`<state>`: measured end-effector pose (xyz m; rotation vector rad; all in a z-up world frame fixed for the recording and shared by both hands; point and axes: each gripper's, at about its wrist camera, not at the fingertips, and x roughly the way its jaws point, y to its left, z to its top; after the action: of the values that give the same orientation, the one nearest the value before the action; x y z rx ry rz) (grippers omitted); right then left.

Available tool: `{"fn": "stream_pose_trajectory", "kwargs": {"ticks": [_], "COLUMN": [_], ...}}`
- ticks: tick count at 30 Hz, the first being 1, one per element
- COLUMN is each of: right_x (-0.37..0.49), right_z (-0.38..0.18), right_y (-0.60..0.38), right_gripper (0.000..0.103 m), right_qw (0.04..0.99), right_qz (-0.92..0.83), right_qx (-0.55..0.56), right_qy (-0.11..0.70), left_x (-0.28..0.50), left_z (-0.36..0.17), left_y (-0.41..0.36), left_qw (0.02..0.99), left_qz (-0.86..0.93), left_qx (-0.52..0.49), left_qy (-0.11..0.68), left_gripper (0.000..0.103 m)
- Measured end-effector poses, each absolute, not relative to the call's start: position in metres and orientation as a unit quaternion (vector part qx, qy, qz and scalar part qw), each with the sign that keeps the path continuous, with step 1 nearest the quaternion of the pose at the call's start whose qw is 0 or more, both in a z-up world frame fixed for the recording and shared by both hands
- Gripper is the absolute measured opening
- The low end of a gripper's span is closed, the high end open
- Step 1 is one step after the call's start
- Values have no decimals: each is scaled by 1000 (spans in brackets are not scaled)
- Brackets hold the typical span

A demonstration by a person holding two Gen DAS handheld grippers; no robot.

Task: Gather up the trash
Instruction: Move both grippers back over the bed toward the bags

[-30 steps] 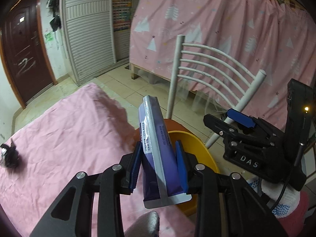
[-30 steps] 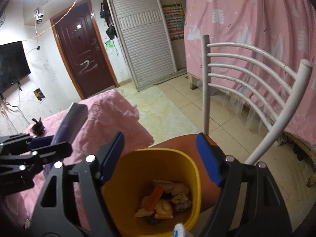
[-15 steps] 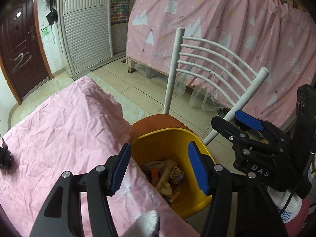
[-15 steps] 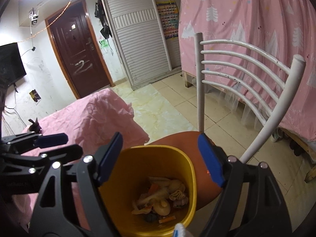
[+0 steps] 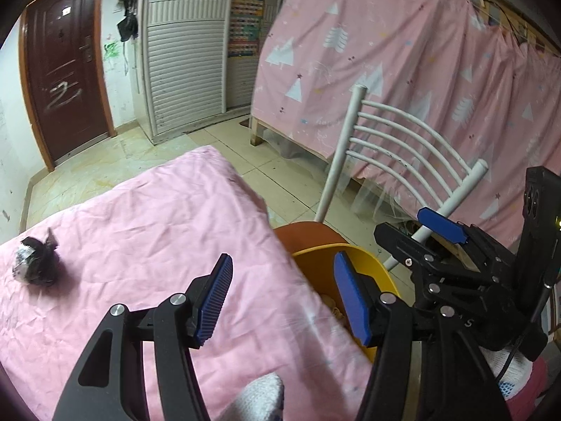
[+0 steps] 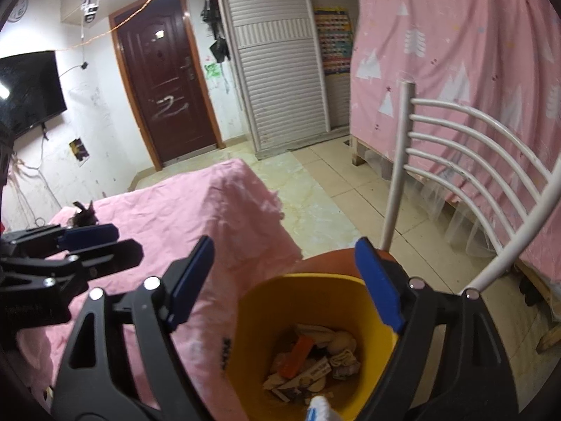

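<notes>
My left gripper stands open and empty above the edge of the pink-covered table. A crumpled black wrapper lies on the cloth at the far left, well ahead of it. To the right, below the table edge, a yellow bin sits on a chair's orange seat. My right gripper hovers over that bin. Its jaws are opening and nothing is between the pads. Several scraps of trash lie in the bin. The left gripper shows beside the black wrapper.
The chair's white barred back rises just behind the bin. A pink curtain hangs behind the chair. Tiled floor lies between table and chair. A dark door and a slatted cupboard stand at the back.
The purple packet left the left gripper, whose jaws opened. That gripper then swung left from the bin over the table. The right jaws widened above the bin.
</notes>
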<state>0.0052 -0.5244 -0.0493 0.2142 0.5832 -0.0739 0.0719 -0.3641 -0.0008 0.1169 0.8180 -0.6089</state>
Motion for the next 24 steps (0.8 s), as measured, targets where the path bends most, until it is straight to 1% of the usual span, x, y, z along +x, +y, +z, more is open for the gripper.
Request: {"fn": "stream_pose_trajectory", "kwargs": {"ticks": [14, 24], "right_x": [28, 47], "right_z": [-34, -30], "right_y": [-458, -407], "right_gripper": [81, 82], "right_qw": [955, 953], "right_qz": [7, 43], "right_qx": [64, 41], "right_qy": [291, 298], "left_x": [86, 100], "left_z": [13, 19], "left_y": [-287, -228], "left_qw": [892, 908], "left_qz": [-247, -200], "left_qx": [9, -7], "left_qy": [379, 368], "left_gripper": [54, 55]}}
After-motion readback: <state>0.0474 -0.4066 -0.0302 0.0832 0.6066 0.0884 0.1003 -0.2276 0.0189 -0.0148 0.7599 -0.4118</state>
